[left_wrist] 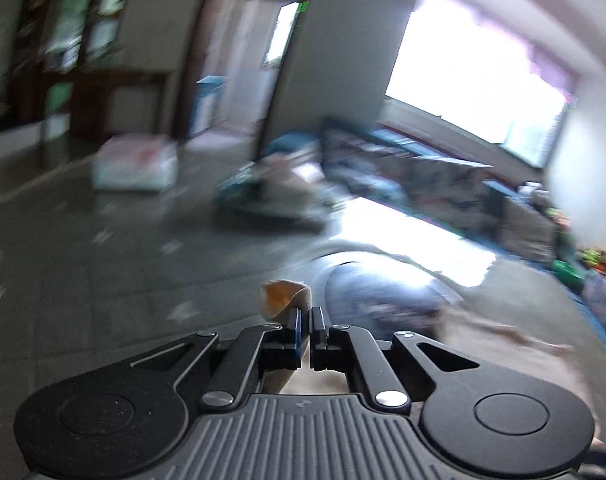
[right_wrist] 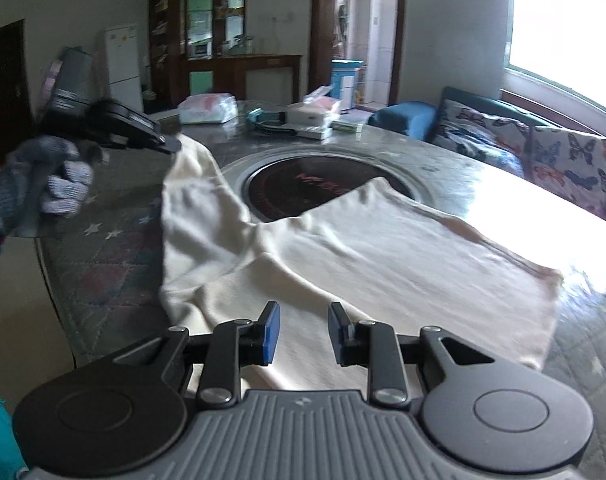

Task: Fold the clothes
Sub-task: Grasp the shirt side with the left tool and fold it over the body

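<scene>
So the cream cloth [right_wrist: 343, 248] is spread across the bench [right_wrist: 103, 264], a bit rumpled, with one part lying over the edge of the round dark hotplate [right_wrist: 303, 188] set into the middle of the bench top. Its near edge sits right under the right tongs [right_wrist: 304, 332], which hover just above it with the jaws parted and nothing between the blue pads, so they're not holding anything.

The left tongs [right_wrist: 171, 145] are over on the left side in the right wrist view, held by a hand in a striped knit glove [right_wrist: 51, 184]. They're clamped down on a corner of the cloth, and that corner is pulled up off the bench, so the fabric hangs from them in a long draped fold back down to the rest of the piece. From the left wrist view the left tongs [left_wrist: 306, 316] look squeezed together with a small bunch of cream fabric [left_wrist: 287, 296] poking out past the tips, some orange-ish colour on it. That view is really smeared, so not much else is readable there.

Further back on the bench there's a white plastic packet [right_wrist: 209, 109], plus a pile of white boxes and papers [right_wrist: 315, 118], all well apart from the cloth. Off to the right there's a blue sofa [right_wrist: 407, 120] with butterfly cushions [right_wrist: 563, 160] under a bright window [right_wrist: 563, 20], and a white fridge [right_wrist: 123, 64] by the back wall.
</scene>
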`<control>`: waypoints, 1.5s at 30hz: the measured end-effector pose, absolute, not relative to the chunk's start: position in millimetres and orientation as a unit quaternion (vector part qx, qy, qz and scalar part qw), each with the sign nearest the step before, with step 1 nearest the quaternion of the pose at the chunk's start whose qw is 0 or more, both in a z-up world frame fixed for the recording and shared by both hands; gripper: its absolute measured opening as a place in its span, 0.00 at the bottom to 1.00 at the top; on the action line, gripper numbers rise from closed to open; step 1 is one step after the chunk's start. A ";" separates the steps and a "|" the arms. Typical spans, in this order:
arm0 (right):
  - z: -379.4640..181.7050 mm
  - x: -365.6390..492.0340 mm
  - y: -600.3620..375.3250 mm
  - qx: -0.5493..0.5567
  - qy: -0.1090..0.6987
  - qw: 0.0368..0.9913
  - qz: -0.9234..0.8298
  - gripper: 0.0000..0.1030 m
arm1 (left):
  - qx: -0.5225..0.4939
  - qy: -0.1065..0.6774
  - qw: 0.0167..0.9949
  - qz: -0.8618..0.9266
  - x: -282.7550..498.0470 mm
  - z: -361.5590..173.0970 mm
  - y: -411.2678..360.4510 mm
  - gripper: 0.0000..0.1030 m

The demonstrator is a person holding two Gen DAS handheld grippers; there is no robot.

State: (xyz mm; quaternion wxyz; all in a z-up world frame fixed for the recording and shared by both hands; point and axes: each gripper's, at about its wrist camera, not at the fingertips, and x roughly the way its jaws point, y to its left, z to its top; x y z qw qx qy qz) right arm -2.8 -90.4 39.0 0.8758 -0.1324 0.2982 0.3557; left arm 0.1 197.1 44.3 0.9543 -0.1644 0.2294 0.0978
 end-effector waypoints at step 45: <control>15.5 14.9 -160.5 -0.001 0.364 0.888 0.282 0.25 | 0.002 0.307 0.947 -0.099 -52.8 5.1 93.7 0.38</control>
